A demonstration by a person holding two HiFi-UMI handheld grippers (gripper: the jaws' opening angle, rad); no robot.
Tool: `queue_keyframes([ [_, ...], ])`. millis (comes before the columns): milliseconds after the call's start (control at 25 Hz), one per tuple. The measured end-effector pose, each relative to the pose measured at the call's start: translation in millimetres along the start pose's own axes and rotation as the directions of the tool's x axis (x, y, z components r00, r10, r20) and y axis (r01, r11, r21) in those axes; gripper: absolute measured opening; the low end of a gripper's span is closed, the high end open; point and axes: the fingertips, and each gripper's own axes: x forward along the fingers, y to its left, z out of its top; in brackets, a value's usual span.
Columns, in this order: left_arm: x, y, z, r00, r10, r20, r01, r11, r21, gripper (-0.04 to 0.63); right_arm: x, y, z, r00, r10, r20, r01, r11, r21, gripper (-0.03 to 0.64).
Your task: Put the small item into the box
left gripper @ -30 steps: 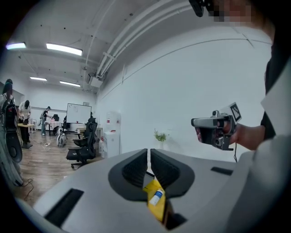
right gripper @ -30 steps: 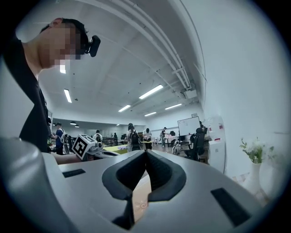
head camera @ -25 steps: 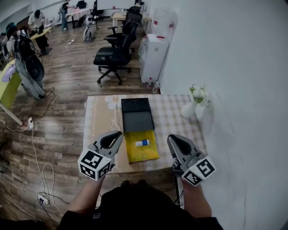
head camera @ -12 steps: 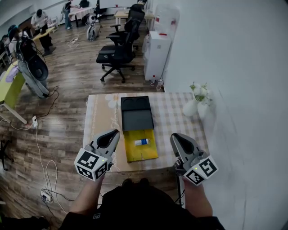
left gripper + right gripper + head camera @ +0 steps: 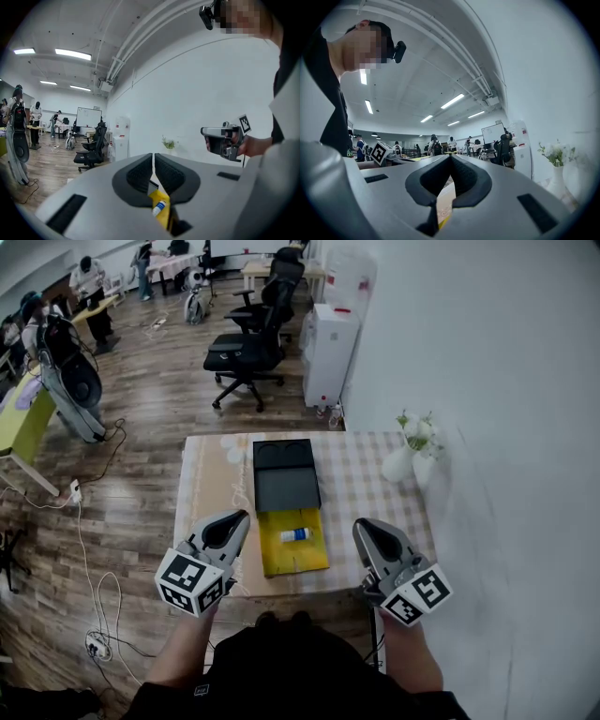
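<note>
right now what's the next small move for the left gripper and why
Probably open the left gripper and ease it forward to the small bottle. Its jaws are shut and empty, the bottle lies on the yellow sheet just ahead, and the black box beyond stands open.

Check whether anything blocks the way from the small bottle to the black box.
Nothing visible does. The small bottle lies on the yellow sheet, just short of the black box, with only bare sheet between.
</note>
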Motion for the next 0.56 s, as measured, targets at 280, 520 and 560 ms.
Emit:
queue_keyframes([
  [280,-3.5,2.0,-3.7,1.000,0.013,-0.010,-0.013,1.000,-0.011,0.026,3.9,4.0,-1.6,1.000,0.022,-0.012,-0.022,1.000,0.001,0.035],
  [520,-4.8,4.2,-6.6,1.000,0.011,-0.017,-0.011,1.000,-0.012,0.026,7.6,7.4,-5.3,0.999,0.030,-0.021,-0.029,1.000,0.003,0.035],
  [560,-4.6,4.8,-7.4,1.000,0.010,-0.018,-0.010,1.000,-0.012,0.025,8.4,7.8,-6.4,0.999,0.031,-0.023,-0.031,1.000,0.003,0.035],
])
